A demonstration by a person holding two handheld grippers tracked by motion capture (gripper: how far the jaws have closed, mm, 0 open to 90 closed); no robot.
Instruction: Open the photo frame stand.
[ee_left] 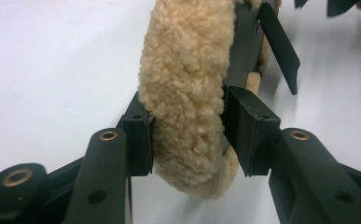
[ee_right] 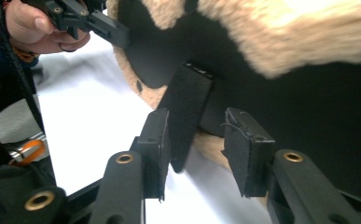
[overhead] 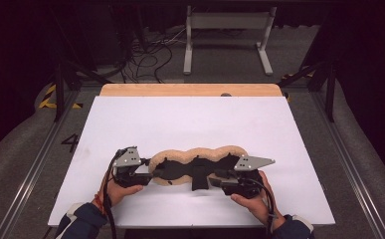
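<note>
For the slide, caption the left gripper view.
Left claw clamps the fleecy tan pad by its end above the white table.

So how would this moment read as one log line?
left gripper: clamps tan fleece, black-backed pad | right gripper: open, black strap between jaws

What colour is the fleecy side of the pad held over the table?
Tan, a light sandy beige; the fleecy pad shows it best in the left gripper view.
</note>
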